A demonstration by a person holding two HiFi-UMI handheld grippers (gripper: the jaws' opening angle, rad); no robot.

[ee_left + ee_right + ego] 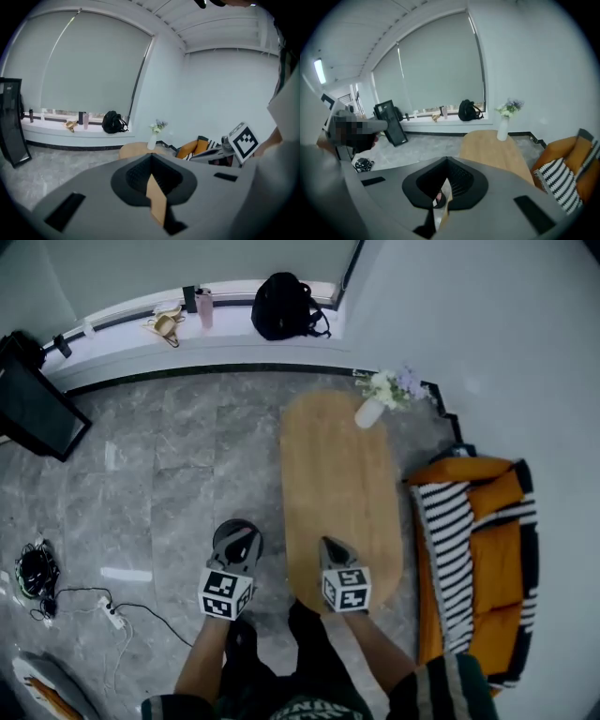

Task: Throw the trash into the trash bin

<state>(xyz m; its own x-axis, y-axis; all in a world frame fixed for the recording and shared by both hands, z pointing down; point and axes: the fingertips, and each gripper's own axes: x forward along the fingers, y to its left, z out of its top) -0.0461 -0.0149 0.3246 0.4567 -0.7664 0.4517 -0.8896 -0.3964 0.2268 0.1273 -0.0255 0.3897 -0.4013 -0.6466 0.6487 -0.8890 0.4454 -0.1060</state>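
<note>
Big to small: grey floor (169, 474) fills most of the head view. The oval table (337, 474) runs up the middle-right, w/ the orange sofa (483, 549) near its R side. A sill (122, 320) runs along the top, w/ a black bag (286, 306) on it. The table top is bare except for a white vase (368, 413) w/ flowers at the far end. No trash shows anywhere: not on the table, not on the floor you can see, not in either gripper view. So I can't tell you where it is. A dark round rim (239, 522) peeks round the tip of your L gripper (239, 542), on the floor just beside the table's near L edge. It's prob the bin, but the gripper covers its mouth, so I can't say what's inside. L gripper (150, 158): jaws together, only a thin slit w/ wood colour showing through, nothing clamped. R gripper (335, 547) (446, 159): jaws fully together, empty, held over the table's near end. Both are up in front of you, tilted down. Empty jaws plus a bare table fit two stages: trash yet to be found, or trash already in that bin. Either way, do it well like this: tip your head so the round thing and the floor around it aren't masked by the L gripper. Hold the grippers apart, out of your sightline and well clear of the vase. Confirm the bin's mouth before committing.
</note>
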